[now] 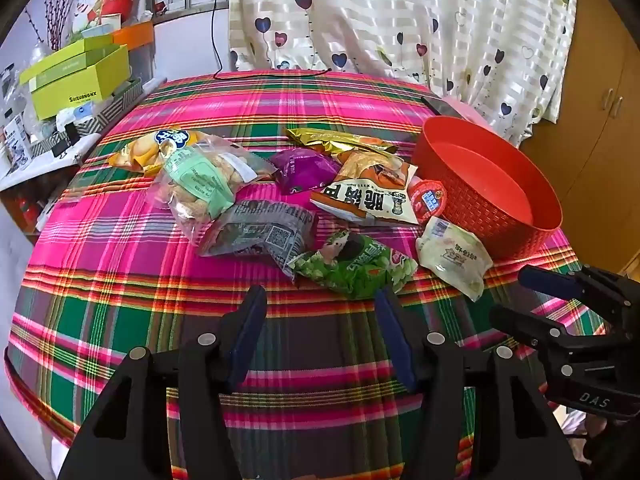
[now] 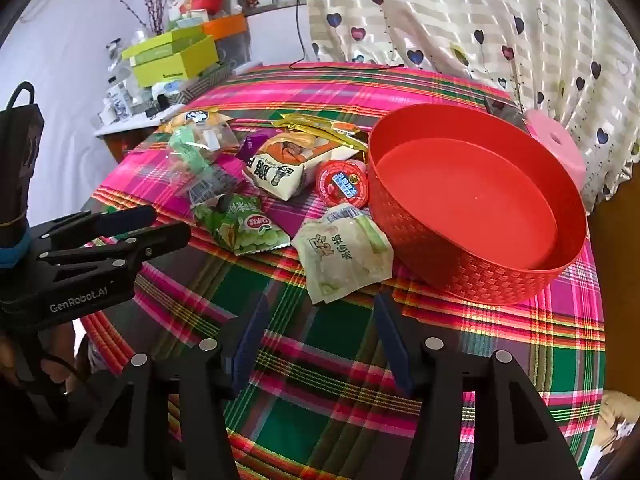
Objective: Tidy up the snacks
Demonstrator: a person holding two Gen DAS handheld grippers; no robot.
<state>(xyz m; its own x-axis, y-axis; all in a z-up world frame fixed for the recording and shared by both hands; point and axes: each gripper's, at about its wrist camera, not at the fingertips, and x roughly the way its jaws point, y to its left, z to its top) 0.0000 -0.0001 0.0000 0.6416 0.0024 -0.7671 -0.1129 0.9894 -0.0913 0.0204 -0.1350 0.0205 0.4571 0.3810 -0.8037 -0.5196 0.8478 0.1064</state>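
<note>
**Both grippers poised, basket still empty: the first pick is yet to be made**

The left gripper [image 1: 320, 300], at the bottom centre of its own view, has its fingers spread wide with nothing between them; it hovers over the plaid tablecloth [image 1: 120, 280] just short of the green pea-snack packet [image 1: 356, 264]. The right gripper [image 2: 320, 308] is likewise spread wide and empty, low in its frame, with the pale green-and-white packet [image 2: 344, 252] just ahead of its fingertips. Each gripper also shows in the other's view, at the frame edge.

Judging by the bare red basket [image 2: 500, 276] at the right of both views, sorting has not begun. The next move likely calls for the right gripper to ease forward, close on the pale packet's near edge, and lift it over the basket's rim. The packet touches or nearly touches the basket wall, so a low, flat approach seems wise.

Counted outward across the middle of the left view, there are nine snacks:
- one green pea-snack packet
- one pale green-and-white packet
- one small round red-lidded cup [image 1: 428, 200], against the basket
- one white-and-orange bag [image 1: 368, 196]
- one dark clear-windowed bag [image 1: 260, 232]
- one clear bag with a mint label [image 1: 200, 188]
- one purple packet [image 1: 304, 168]
- one gold foil packet [image 1: 336, 140]
- one yellow biscuit bag [image 1: 148, 148], upper left of the heap.

Something more may lie hidden under the pile. There is one basket.
</note>
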